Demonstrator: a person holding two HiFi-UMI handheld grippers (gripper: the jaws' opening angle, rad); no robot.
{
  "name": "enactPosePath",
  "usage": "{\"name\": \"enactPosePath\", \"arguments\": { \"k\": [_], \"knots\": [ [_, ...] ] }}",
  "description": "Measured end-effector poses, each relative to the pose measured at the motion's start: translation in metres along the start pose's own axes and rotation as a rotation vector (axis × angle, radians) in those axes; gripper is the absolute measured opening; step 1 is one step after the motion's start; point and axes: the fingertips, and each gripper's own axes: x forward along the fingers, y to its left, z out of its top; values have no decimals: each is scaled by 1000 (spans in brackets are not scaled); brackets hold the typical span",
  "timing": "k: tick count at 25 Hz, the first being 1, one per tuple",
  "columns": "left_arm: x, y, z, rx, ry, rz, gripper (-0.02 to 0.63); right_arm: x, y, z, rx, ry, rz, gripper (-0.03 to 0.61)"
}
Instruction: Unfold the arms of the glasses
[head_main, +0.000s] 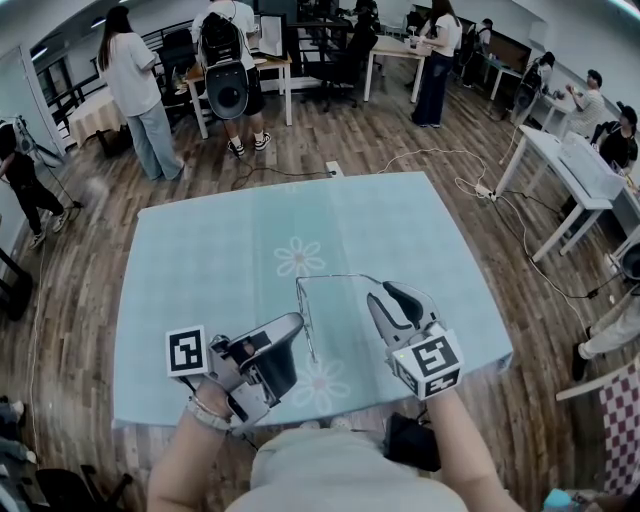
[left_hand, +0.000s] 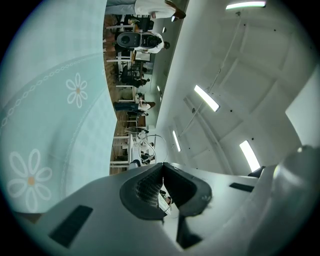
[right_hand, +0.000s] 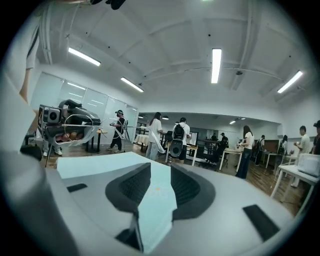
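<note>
As only the gripper views show, left gripper (left_hand: 163, 168) jaws tight on glasses (left_hand: 164, 200), right gripper (right_hand: 161, 169) jaws apart.

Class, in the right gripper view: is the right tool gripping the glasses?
No: the jaws of the right tool stand apart, and only the blue tablecloth shows in the gap between them.

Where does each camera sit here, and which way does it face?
Head view: on the person's head, steeply down at the tablecloth; forearms, left gripper and right gripper show.
Left gripper view: on that gripper, rolled sideways, facing room and ceiling; jaws shut on the glasses.
Right gripper view: on that gripper, level across the room; jaws apart.
Shared: all show the tablecloth.
</note>
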Motion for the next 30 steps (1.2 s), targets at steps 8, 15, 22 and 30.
{"name": "enactPosePath", "arguments": {
  "k": [8,15,22,30],
  "knots": [
    [-4,-2,-3,-19,5,-10,11,5,19,-10,71,-37,79,147],
    [3,-6,-11,-46,22,-17,11,20,45,9,65,-143,207,111],
    [-1,-5,-14,-56,23,-17,11,37,70,24,4,-196,299,111],
    [-3,-8,-18,-75,13,-34,11,48,98,40,-76,-264,380,110]
  ]
}}
